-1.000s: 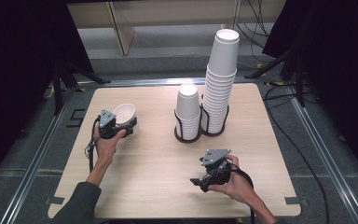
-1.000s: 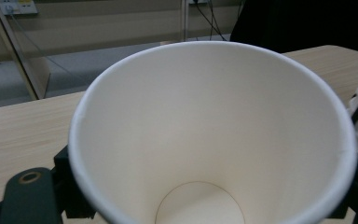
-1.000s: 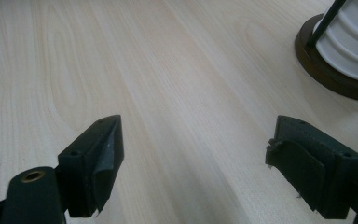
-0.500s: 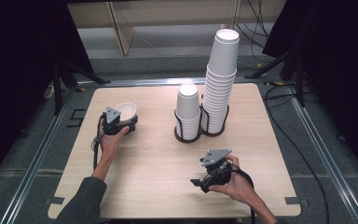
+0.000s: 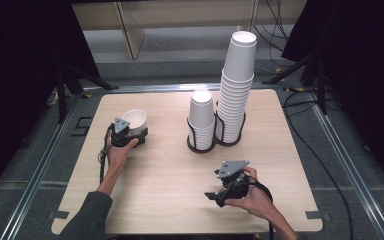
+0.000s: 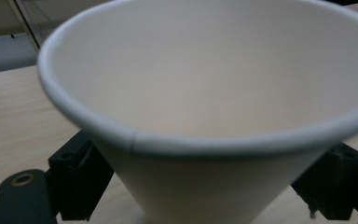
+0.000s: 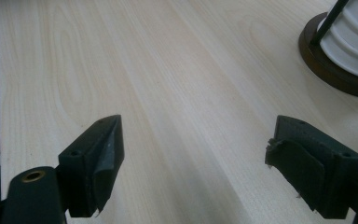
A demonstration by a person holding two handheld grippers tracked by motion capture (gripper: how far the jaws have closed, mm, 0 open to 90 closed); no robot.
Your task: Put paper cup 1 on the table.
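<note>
We saw the left gripper (image 5: 130, 134) with its jaws just opening, the upright paper cup (image 6: 205, 116) standing between them, seemingly released; our right gripper (image 7: 193, 172) gaped empty.

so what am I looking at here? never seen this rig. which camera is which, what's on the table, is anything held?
No robot: a person holds a two-jaw handheld tool in each hand. The high view looks down on the pale wooden table. The other two cameras ride on the tools and look along their black jaws. On the table stand a short stack of white paper cups and a tall stack of white paper cups, each in a dark wire holder. The left gripper has a single white paper cup between its jaws, which have just been opening; the jaws stand either side of the cup, apparently not pressing. The right gripper is open over bare wood.
</note>
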